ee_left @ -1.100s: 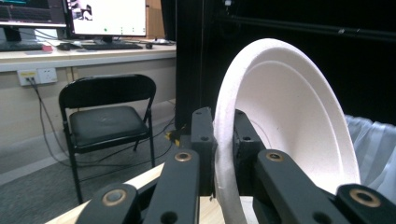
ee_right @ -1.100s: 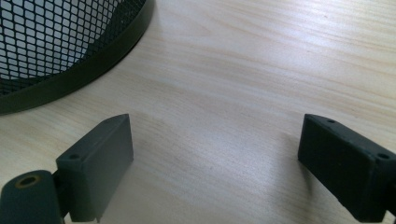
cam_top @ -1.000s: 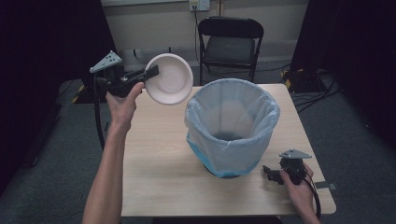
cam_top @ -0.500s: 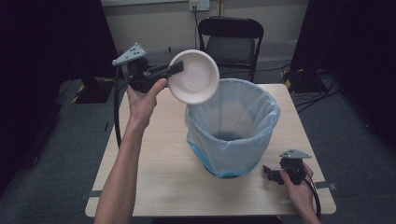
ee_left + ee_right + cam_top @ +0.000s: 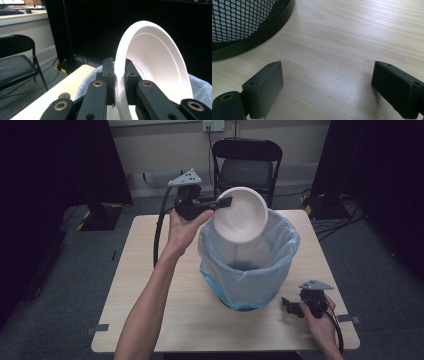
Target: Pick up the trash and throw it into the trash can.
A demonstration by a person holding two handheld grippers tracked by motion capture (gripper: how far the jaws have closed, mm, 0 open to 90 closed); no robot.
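A white paper bowl (image 5: 241, 215) is tipped on edge above the near-left rim of a mesh bin lined with a pale blue bag (image 5: 250, 265). My left gripper (image 5: 222, 204) is shut on the bowl's rim, held up over the table's back left. In the left gripper view the jaws pinch the bowl (image 5: 152, 65) with the bag's edge (image 5: 200, 86) below. My right gripper (image 5: 286, 305) rests low on the table at the front right, open, with nothing between its fingers (image 5: 265, 86). The bin's black mesh base (image 5: 242, 27) lies just ahead of it.
The light wooden table (image 5: 150, 285) has bare room left and in front of the bin. A black folding chair (image 5: 247, 162) stands behind the table. Cables and dark curtains surround the area; grey floor lies on both sides.
My left gripper has carried the bowl rightward from the table's back left until it is over the bin's rim, tilting it more. The right gripper has stayed put.
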